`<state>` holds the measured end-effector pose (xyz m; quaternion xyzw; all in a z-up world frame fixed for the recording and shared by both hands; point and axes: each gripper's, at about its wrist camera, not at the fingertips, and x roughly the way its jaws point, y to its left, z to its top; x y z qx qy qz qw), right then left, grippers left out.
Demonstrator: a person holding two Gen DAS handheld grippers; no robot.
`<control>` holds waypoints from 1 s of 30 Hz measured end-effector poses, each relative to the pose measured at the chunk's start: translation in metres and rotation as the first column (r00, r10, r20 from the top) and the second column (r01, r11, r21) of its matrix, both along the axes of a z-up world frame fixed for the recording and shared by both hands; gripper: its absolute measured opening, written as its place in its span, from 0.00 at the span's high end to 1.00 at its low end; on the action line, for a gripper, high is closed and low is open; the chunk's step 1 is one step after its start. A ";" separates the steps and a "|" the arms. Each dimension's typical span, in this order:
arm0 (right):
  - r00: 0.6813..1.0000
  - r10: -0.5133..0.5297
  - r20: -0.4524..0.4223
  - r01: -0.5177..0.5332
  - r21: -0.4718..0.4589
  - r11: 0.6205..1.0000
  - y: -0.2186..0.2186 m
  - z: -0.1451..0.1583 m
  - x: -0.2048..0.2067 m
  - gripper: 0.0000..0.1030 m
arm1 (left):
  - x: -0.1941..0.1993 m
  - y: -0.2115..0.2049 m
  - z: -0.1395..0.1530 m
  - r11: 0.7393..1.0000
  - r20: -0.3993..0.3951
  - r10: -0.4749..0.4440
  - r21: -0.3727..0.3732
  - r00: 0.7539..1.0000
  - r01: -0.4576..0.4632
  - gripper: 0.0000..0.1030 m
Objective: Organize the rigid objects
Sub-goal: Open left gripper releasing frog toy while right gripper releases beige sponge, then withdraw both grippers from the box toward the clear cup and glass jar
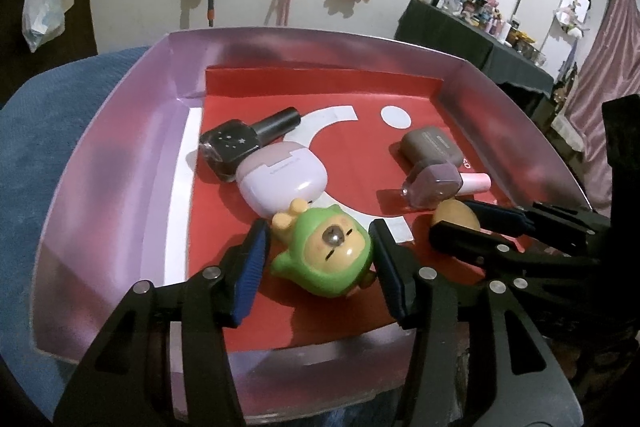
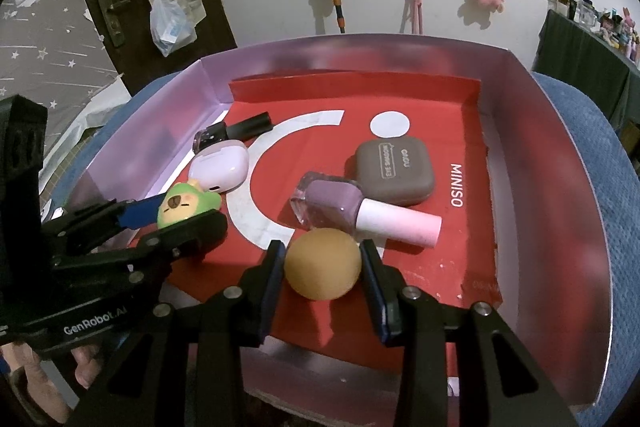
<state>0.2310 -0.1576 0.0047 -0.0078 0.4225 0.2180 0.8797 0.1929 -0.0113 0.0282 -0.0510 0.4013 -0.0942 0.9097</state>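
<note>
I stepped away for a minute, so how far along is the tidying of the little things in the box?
Done: both nail polish bottles and both earbud cases lie in the pink box. In hand: left tongs straddle the green figurine; right tongs bracket the orange ball. Left: whether these are arriving or leaving is unclear.
</note>
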 end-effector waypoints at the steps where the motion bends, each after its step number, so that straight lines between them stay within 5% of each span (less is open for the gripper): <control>1: 1.000 0.000 0.002 0.000 0.002 1.000 -0.001 0.001 -0.001 0.54 | -0.002 0.000 0.001 1.000 0.004 0.006 0.004 1.000 -0.006 0.52; 4: 1.000 0.000 0.016 -0.001 0.013 1.000 -0.003 0.005 -0.006 0.50 | -0.003 0.003 0.003 1.000 0.007 0.014 -0.004 1.000 -0.014 0.52; 8: 1.000 -0.001 0.027 0.000 0.025 1.000 -0.006 0.011 -0.014 0.48 | -0.008 0.010 0.008 0.999 0.018 0.032 -0.025 0.999 -0.031 0.35; 16: 0.997 -0.004 0.072 -0.001 0.067 0.998 -0.013 0.026 -0.032 0.30 | -0.023 0.012 0.021 0.999 0.062 0.043 -0.018 0.997 -0.042 0.26; 21: 0.992 0.003 0.125 -0.012 0.071 0.997 -0.014 0.037 -0.049 0.19 | -0.034 0.008 0.028 0.999 0.093 0.041 -0.006 0.995 -0.040 0.10; 30: 0.983 -0.011 0.185 -0.011 0.117 0.993 -0.025 0.053 -0.070 0.03 | -0.053 0.012 0.038 0.998 0.152 0.063 0.005 0.986 -0.064 0.01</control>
